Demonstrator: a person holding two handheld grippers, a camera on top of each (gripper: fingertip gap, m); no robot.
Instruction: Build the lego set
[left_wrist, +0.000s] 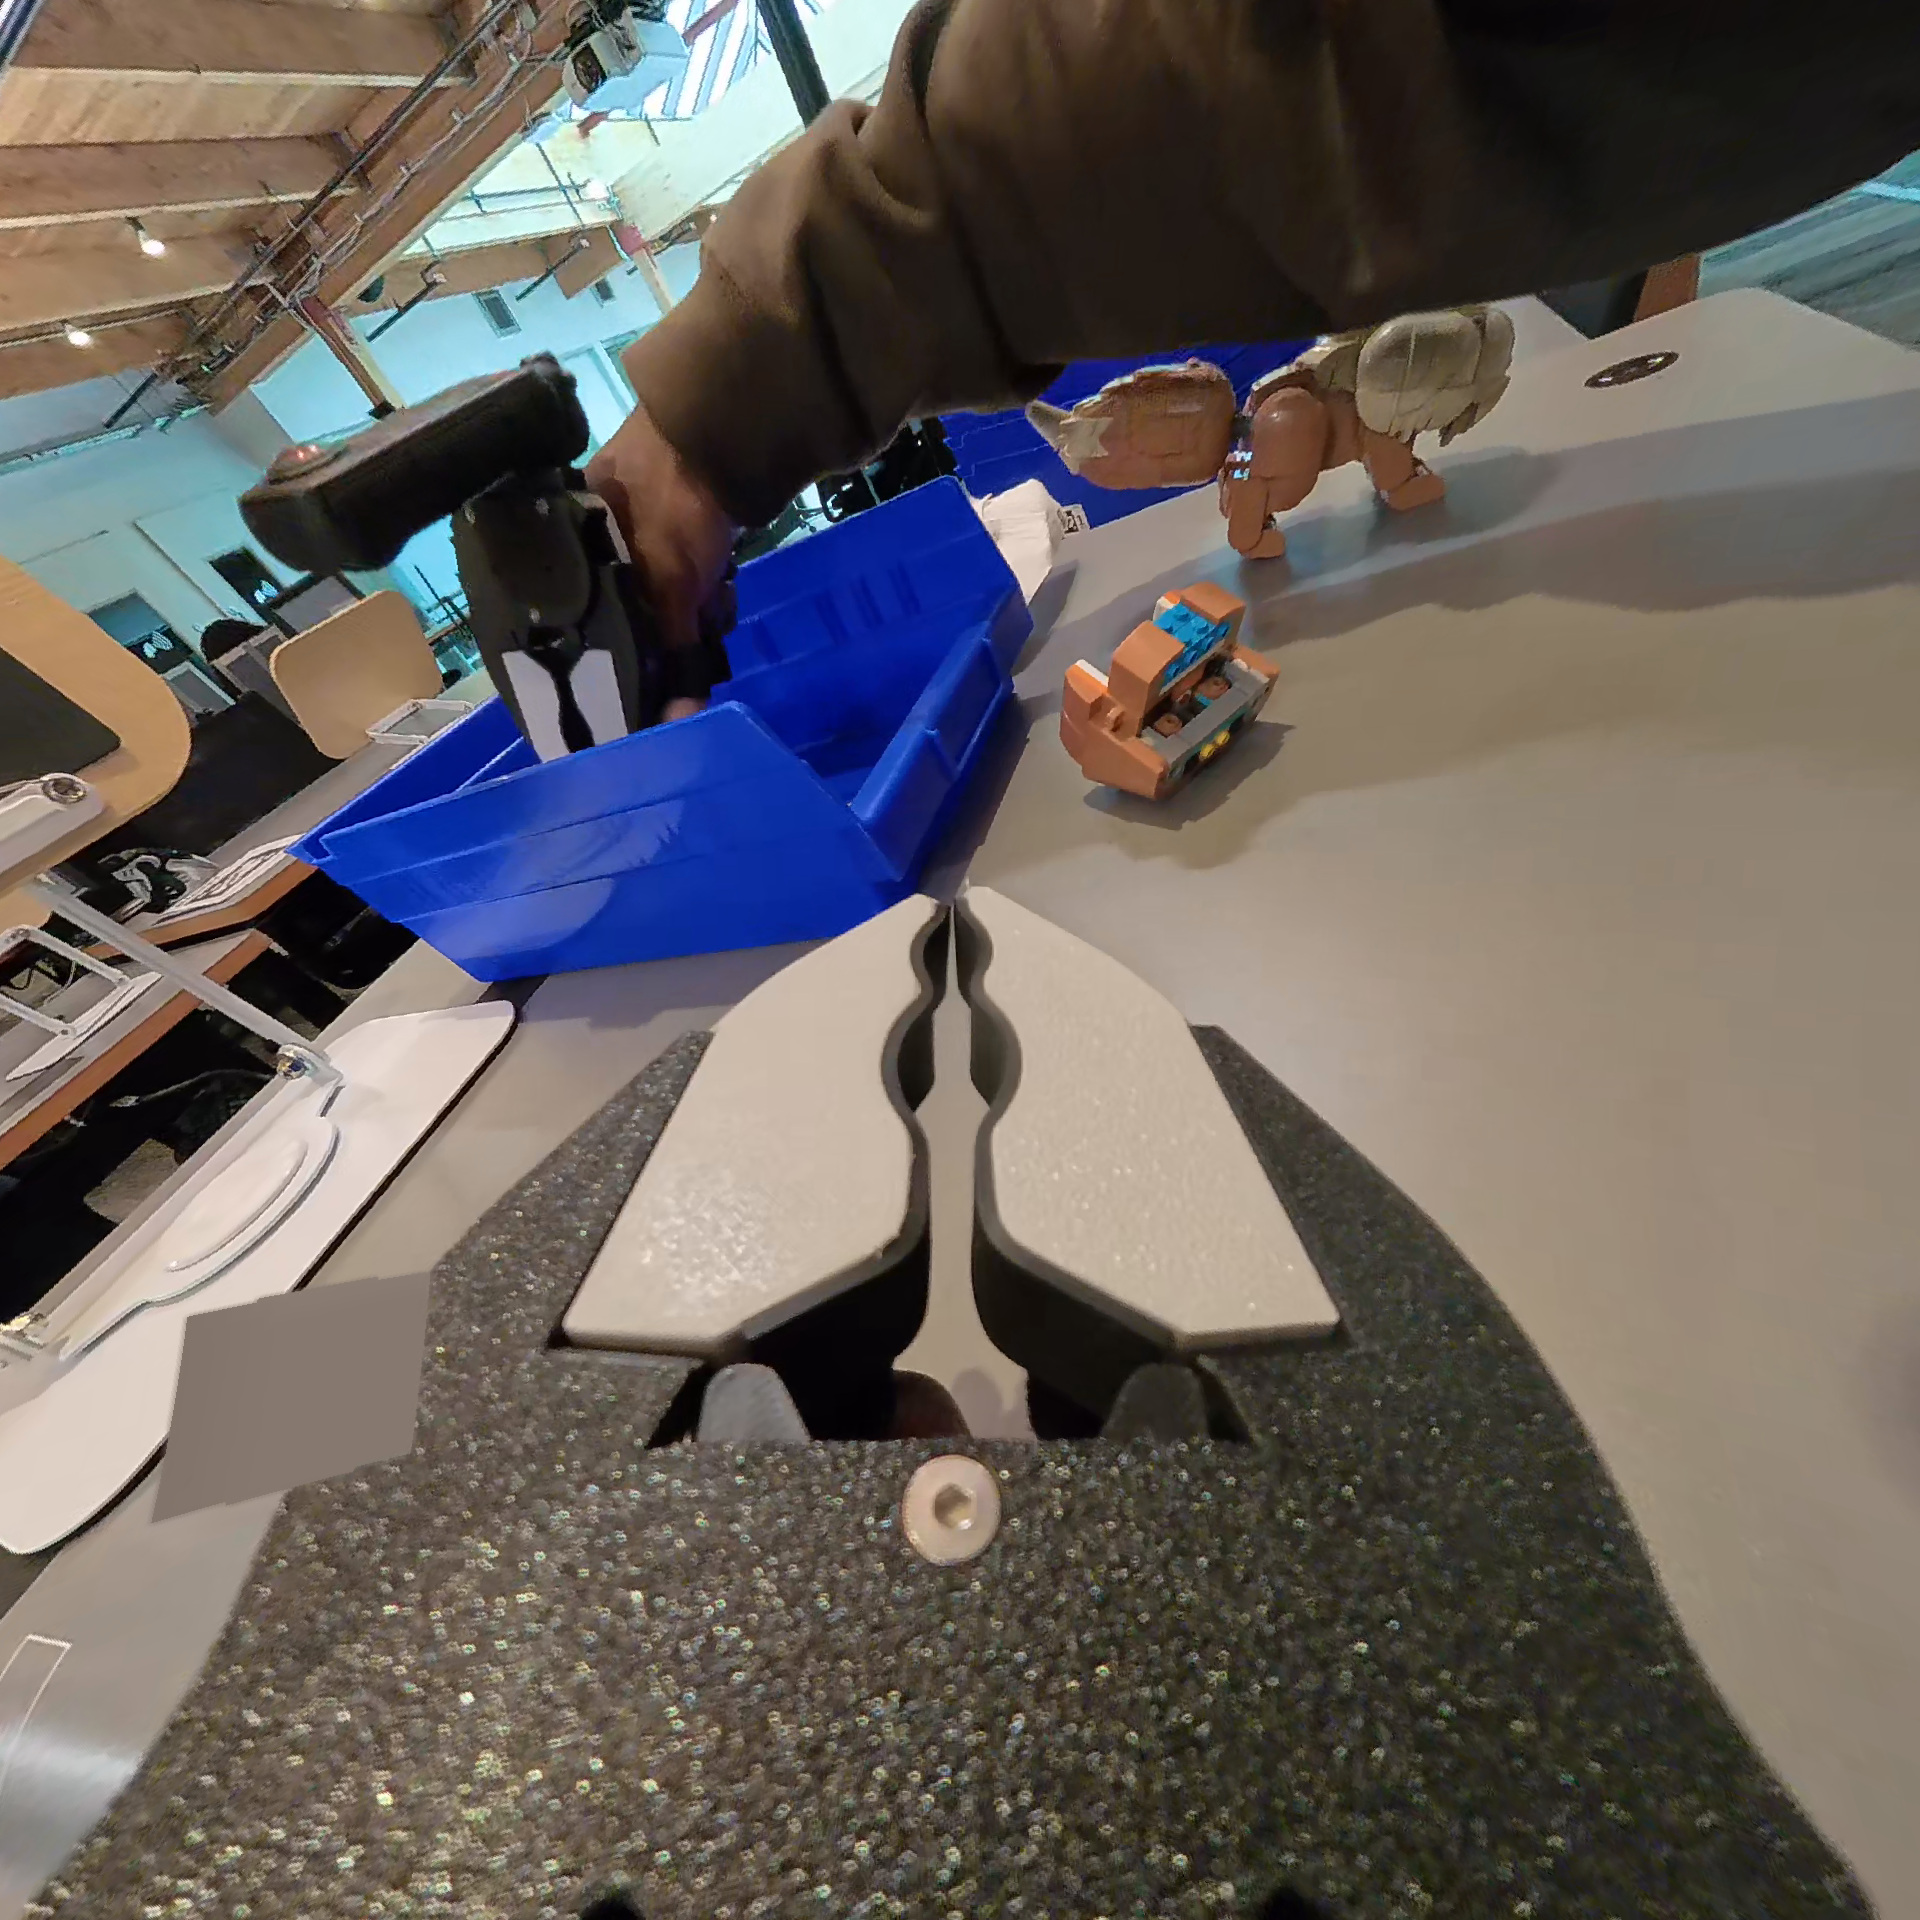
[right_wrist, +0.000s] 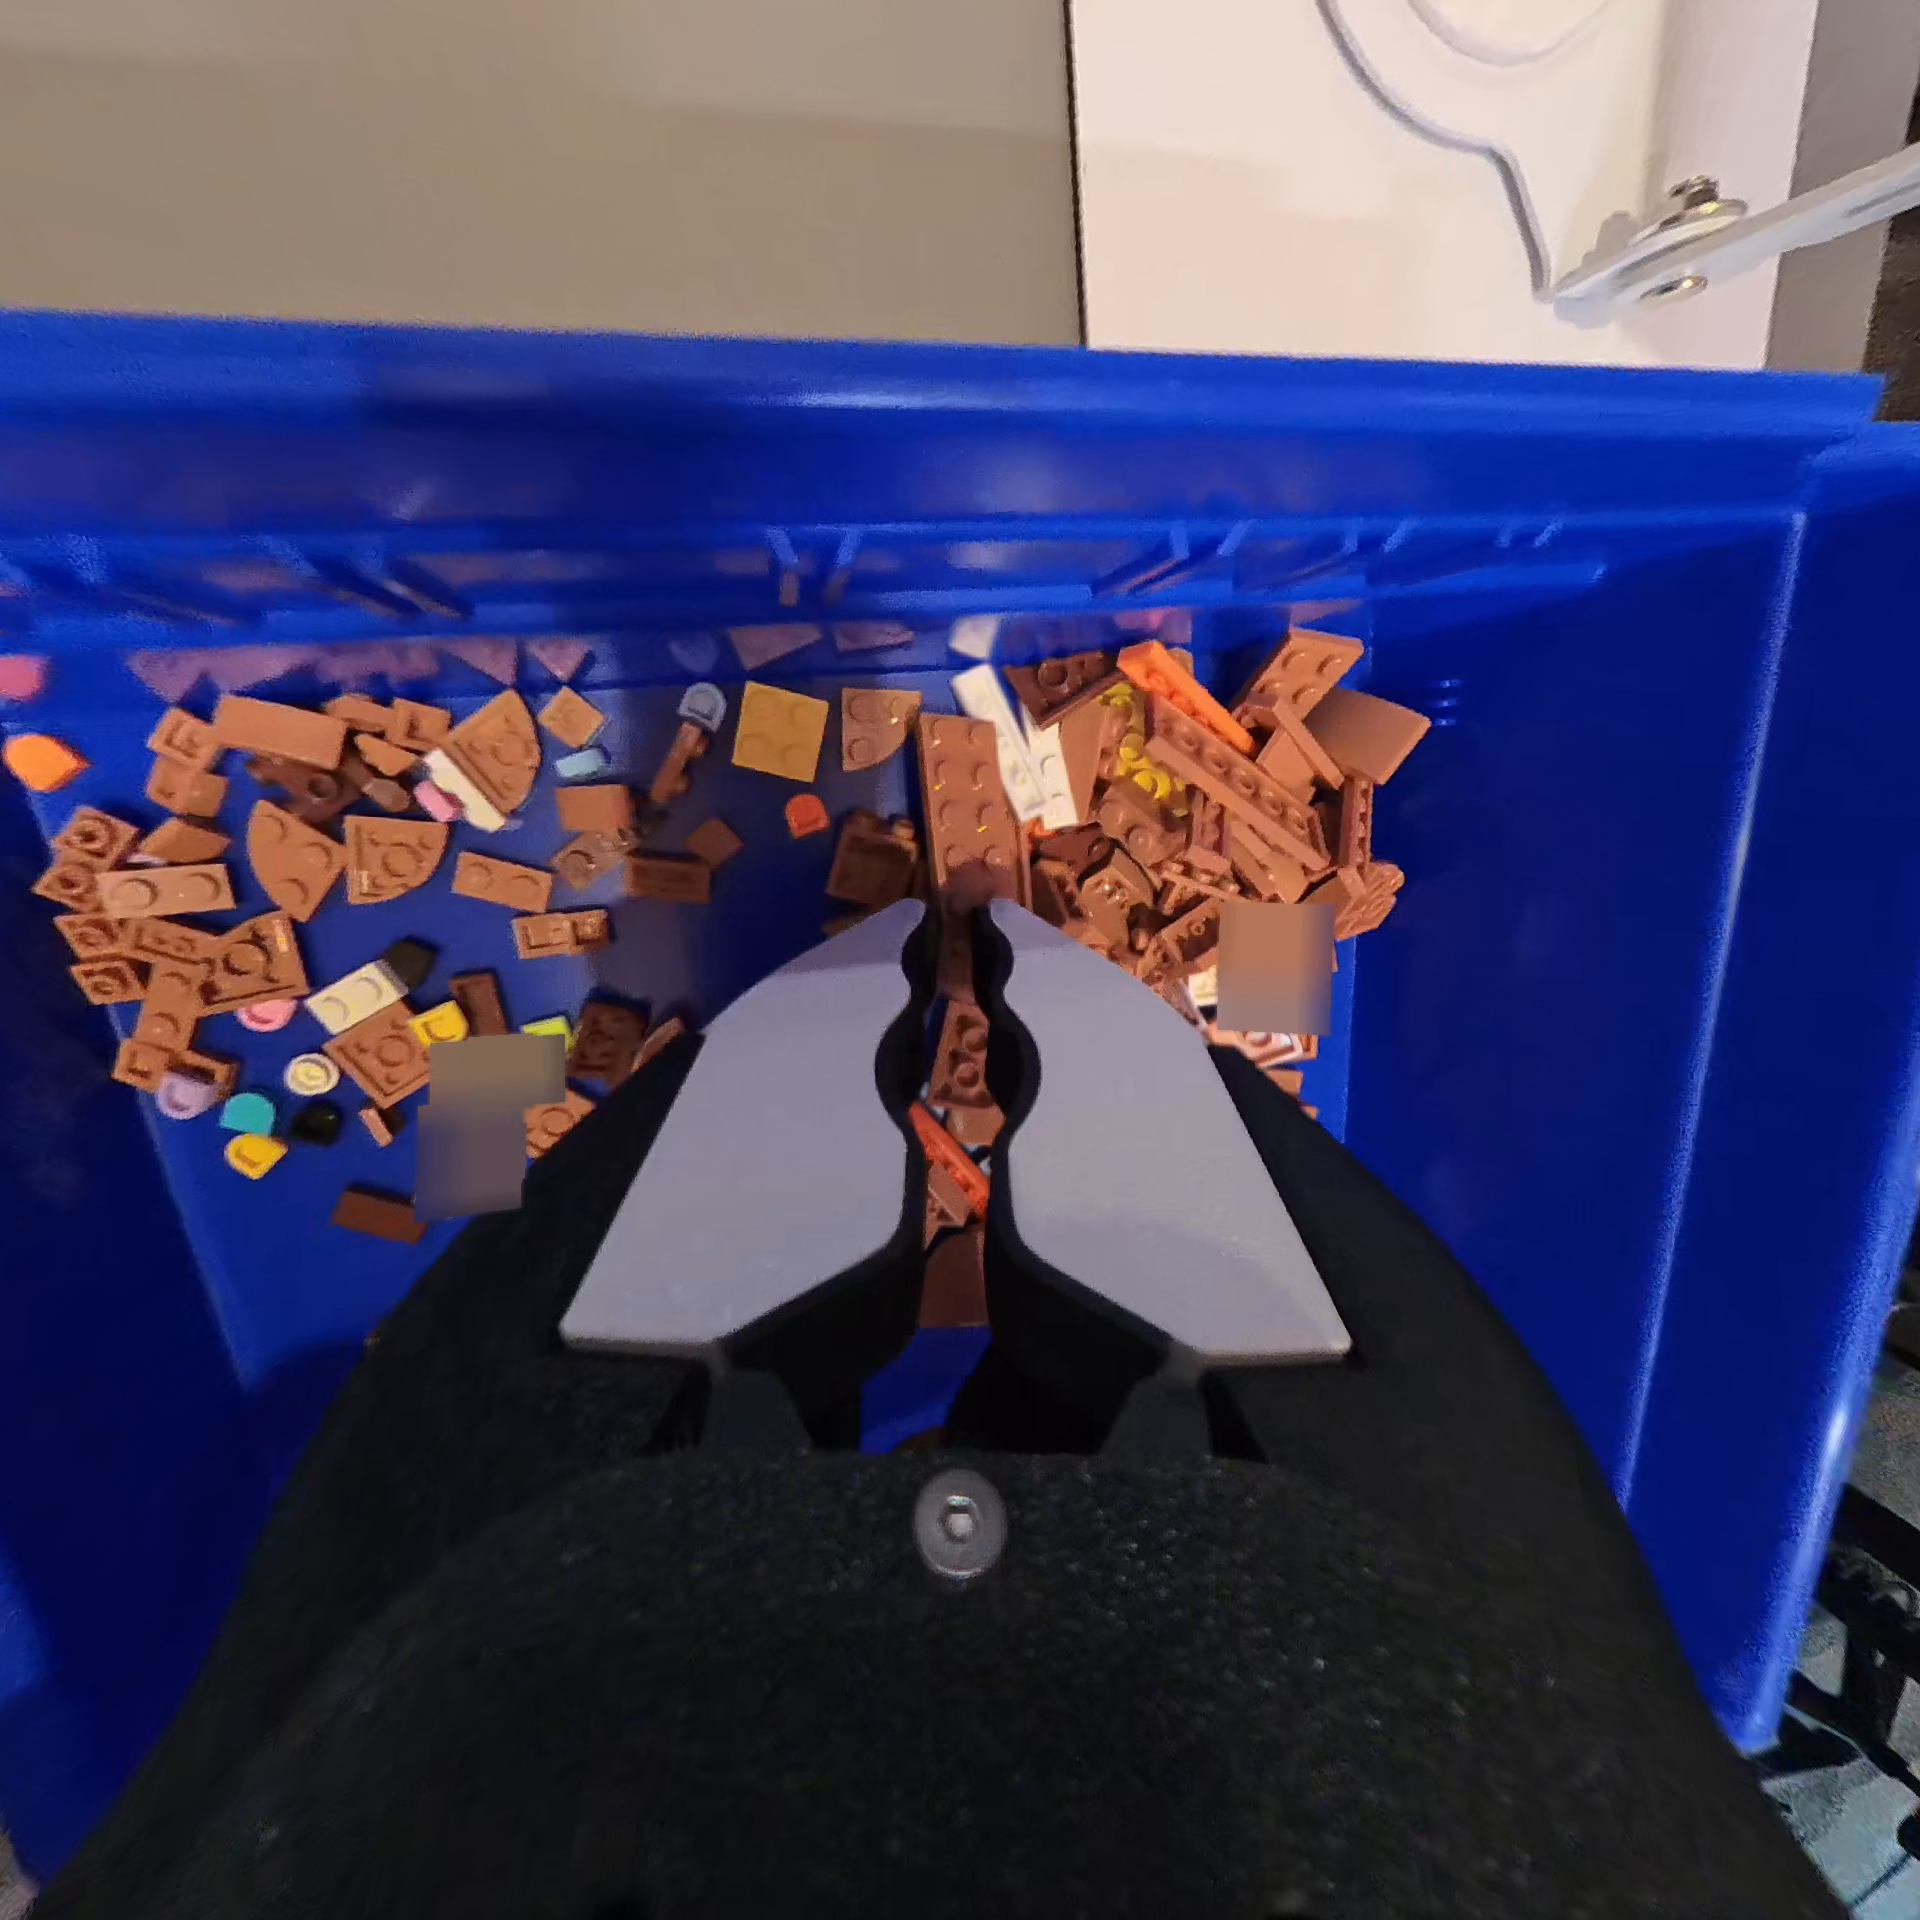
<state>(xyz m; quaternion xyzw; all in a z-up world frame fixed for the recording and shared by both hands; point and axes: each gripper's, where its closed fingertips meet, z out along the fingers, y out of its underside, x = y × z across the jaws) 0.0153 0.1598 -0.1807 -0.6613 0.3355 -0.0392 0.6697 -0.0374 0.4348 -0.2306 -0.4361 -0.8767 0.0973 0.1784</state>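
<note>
My right gripper (right_wrist: 956, 912) is down inside a blue bin (right_wrist: 935, 468) of loose lego pieces, mostly brown (right_wrist: 312, 862). Its jaws are shut on the near end of a long brown studded plate (right_wrist: 966, 790), which sticks out ahead of the tips beside a heap of pieces (right_wrist: 1195, 800). The left wrist view shows this gripper (left_wrist: 566, 717) in the bin (left_wrist: 644, 862), held by a hand. My left gripper (left_wrist: 954, 906) is shut and empty, low over the grey table (left_wrist: 1507, 1039) just before the bin. A small brown, blue and grey part-built model (left_wrist: 1169, 691) stands on the table to the right of the bin.
A built brown and tan lego animal (left_wrist: 1299, 426) stands farther back on the table. A brown-sleeved arm (left_wrist: 1039, 208) reaches across above it. A white board with a metal arm (left_wrist: 312, 1143) lies left of the bin, also in the right wrist view (right_wrist: 1351, 156). The left gripper's tips are roughly 30 cm from the right gripper's.
</note>
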